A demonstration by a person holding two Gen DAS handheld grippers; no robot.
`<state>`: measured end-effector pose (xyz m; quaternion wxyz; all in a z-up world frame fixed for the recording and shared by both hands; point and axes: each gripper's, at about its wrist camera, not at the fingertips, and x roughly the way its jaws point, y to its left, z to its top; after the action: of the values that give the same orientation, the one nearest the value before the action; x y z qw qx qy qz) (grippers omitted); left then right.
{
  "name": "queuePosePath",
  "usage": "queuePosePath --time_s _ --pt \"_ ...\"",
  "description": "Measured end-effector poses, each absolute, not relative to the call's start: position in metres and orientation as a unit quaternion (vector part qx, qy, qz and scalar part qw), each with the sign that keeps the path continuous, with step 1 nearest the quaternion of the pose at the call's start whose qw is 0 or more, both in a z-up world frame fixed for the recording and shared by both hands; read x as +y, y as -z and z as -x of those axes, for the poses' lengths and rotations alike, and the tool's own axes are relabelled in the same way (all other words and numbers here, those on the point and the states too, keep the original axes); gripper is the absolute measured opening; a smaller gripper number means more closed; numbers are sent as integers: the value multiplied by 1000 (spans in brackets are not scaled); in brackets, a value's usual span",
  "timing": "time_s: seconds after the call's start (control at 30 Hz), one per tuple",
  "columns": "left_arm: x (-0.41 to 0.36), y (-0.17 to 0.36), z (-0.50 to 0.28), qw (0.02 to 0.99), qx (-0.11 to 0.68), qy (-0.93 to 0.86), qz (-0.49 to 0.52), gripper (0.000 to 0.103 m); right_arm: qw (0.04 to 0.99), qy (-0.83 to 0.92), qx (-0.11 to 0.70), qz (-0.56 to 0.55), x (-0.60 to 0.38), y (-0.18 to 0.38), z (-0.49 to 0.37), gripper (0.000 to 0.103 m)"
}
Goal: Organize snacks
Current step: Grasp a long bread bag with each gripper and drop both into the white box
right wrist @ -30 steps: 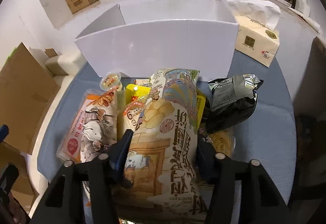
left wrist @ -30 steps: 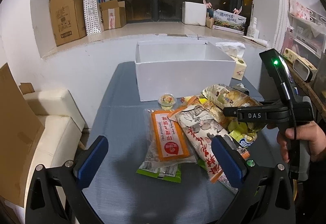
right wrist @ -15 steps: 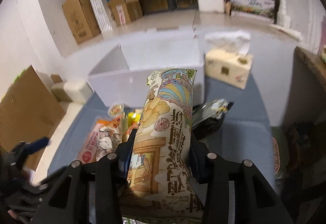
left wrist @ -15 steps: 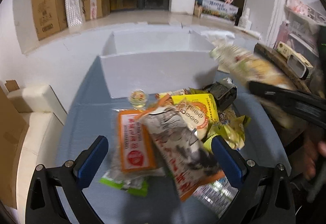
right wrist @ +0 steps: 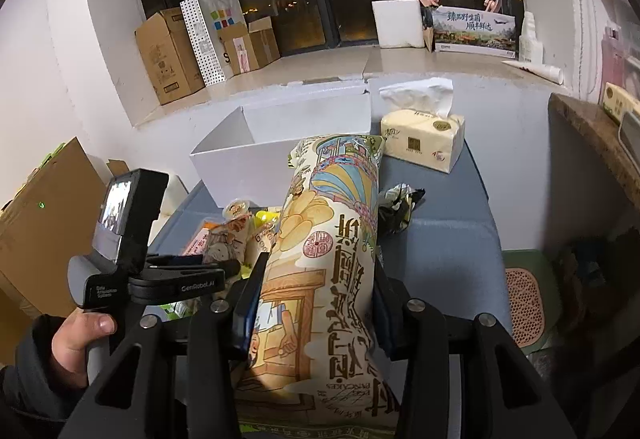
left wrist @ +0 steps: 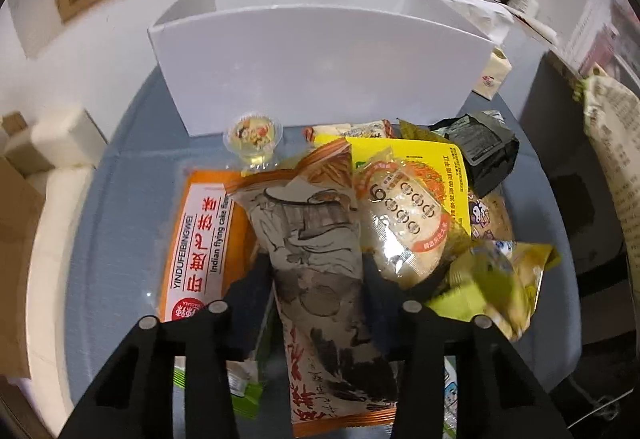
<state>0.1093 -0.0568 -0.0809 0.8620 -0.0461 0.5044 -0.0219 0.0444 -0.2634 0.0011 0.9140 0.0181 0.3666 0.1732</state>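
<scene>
A pile of snack packets lies on the blue table (left wrist: pixel 116 223) in front of an open white box (left wrist: pixel 320 59). My left gripper (left wrist: pixel 316 271) is shut on a long ink-drawing snack bag (left wrist: pixel 320 263) that lies on the pile. My right gripper (right wrist: pixel 316 291) is shut on a long cream pancake bag (right wrist: pixel 328 239) and holds it up above the table; the bag's edge shows in the left wrist view (left wrist: pixel 612 159). An orange flying-cake packet (left wrist: pixel 200 235), a jelly cup (left wrist: pixel 254 137), a yellow packet (left wrist: pixel 420 175) and a black packet (left wrist: pixel 480 151) lie in the pile.
A tissue box (right wrist: pixel 422 135) stands right of the white box (right wrist: pixel 280 143). Cardboard boxes (right wrist: pixel 168 55) and a dotted paper bag (right wrist: pixel 208 39) stand on the window ledge. A flat cardboard sheet (right wrist: pixel 44 207) leans at the left.
My left gripper dropped to the pile and closed on the ink-drawing bag. My right gripper lifted the pancake bag higher, off the pile.
</scene>
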Motion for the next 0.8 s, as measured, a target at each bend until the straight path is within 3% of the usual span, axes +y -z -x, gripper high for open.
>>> queuePosePath --time_s 0.2,0.43,0.8 --pt "-41 56 -94 882 466 52 53 40 915 -178 361 -23 -262 0 -44 48" --pt "-13 -12 -96 921 378 86 51 40 919 -191 343 -32 -250 -12 -74 48" --pt "13 -64 -243 924 375 77 3 40 916 -168 364 -35 -187 -44 -227 48"
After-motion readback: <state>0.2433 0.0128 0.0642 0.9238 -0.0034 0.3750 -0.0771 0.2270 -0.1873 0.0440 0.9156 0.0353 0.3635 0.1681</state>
